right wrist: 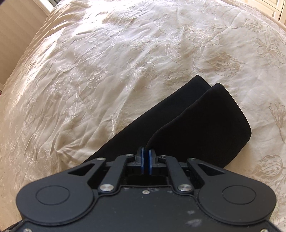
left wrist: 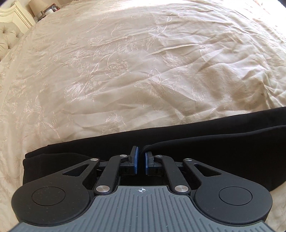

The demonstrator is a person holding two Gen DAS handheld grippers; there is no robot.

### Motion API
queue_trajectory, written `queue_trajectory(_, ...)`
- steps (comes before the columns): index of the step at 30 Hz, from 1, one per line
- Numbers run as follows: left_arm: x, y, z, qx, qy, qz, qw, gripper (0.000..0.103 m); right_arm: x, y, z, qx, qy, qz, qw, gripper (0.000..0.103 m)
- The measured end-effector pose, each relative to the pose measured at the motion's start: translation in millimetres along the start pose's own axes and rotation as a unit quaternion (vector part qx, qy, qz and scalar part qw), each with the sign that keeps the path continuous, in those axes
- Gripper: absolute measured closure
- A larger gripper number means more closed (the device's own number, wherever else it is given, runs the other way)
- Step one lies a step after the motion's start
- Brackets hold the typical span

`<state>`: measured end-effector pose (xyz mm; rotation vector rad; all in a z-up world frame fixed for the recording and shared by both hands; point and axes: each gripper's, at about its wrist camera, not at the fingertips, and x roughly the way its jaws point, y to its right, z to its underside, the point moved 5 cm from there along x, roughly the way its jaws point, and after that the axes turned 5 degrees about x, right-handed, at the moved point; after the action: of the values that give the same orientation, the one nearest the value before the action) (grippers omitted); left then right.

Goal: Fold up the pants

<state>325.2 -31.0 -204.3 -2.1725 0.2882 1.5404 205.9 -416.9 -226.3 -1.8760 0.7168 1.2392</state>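
Both the left gripper [left wrist: 141,157] and right gripper [right wrist: 146,154] have jaws pinched on black pants [right wrist: 205,125], whose legs run toward two o'clock across the bed [right wrist: 107,71].

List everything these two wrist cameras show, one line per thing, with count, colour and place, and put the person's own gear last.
Smooth black fabric pants: one pair, black, lying on the bedspread, top layer lifted toward both grippers; two rounded ends stacked at the far right in the right wrist view.
Cream bedspread with embroidered flowers: one, cream, wrinkled, covering the bed under the pants.
Tufted cream headboard: one, cream, far left edge of the left wrist view.
Small items on a bedside surface: too blurred to count or name, top left of the left wrist view.
Left gripper: one, black with blue pads, shut on a pants edge.
Right gripper: one, black with blue pads, shut on a pants edge.
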Motion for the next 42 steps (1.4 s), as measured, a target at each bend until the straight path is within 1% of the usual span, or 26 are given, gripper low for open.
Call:
queue_trajectory(1,6,2,-1,0.001,-0.006,-0.001,1.0,0.096,5,-3,-2,-0.004,-0.001,0.0,1.0,0.092)
queue_trajectory(2,11,3,-1,0.001,-0.013,-0.004,0.9999,0.096,9,-5,-5,-0.007,-0.002,-0.002,1.0,0.086)
queue_trajectory(4,20,5,-1,0.002,-0.023,-0.007,0.9997,0.096,12,-6,-10,-0.005,0.001,-0.008,1.0,0.081)
queue_trajectory(6,23,6,0,0.002,-0.026,-0.01,0.9996,0.096,6,-5,-16,-0.004,0.011,-0.02,1.0,0.079)
queue_trajectory(8,25,6,-1,0.003,-0.029,-0.012,0.9995,0.096,-5,1,-24,-0.005,0.027,-0.031,0.999,0.075)
queue_trajectory(10,26,6,0,0.004,-0.03,-0.013,0.9995,0.096,-18,12,-33,-0.002,0.05,-0.031,0.998,0.074)
queue_trajectory(12,27,6,0,0.004,-0.03,-0.014,0.9994,0.096,-29,29,-42,-0.003,0.075,-0.015,0.997,0.072)
queue_trajectory(14,27,7,0,0.005,-0.03,-0.016,0.9994,0.096,-32,45,-49,-0.016,0.087,0.007,0.996,0.069)
queue_trajectory(18,27,7,1,0.008,-0.029,-0.02,0.9993,0.096,-26,68,-54,-0.053,0.09,0.033,0.994,0.068)
queue_trajectory(22,27,8,0,0.007,-0.03,-0.022,0.9993,0.096,-17,75,-55,-0.079,0.082,0.032,0.993,0.067)
queue_trajectory(25,26,9,0,0.008,-0.03,-0.024,0.9992,0.096,-12,75,-57,-0.087,0.08,0.025,0.993,0.067)
queue_trajectory(26,26,9,0,0.008,-0.029,-0.024,0.9993,0.096,-11,73,-57,-0.092,0.079,0.022,0.992,0.076)
queue_trajectory(27,24,9,1,0.007,-0.026,-0.025,0.9993,0.096,-12,72,-56,-0.096,0.079,0.017,0.992,0.088)
queue_trajectory(28,23,8,1,0.005,-0.023,-0.028,0.9993,0.096,-14,70,-55,-0.102,0.079,0.009,0.992,0.092)
queue_trajectory(32,2,4,-2,-0.007,0.0,-0.037,0.9993,0.096,-30,56,-50,-0.119,0.09,0.005,0.989,0.093)
queue_trajectory(35,-5,1,-9,0.005,0.01,-0.038,0.9992,0.096,-36,49,-58,-0.117,0.103,0.007,0.988,0.093)
queue_trajectory(38,5,1,-14,0.008,0.0,-0.035,0.9994,0.096,-25,48,-68,-0.105,0.1,0.018,0.989,0.093)
queue_trajectory(42,23,4,-13,0.003,-0.017,-0.032,0.9993,0.096,-9,49,-72,-0.103,0.1,0.035,0.989,0.093)
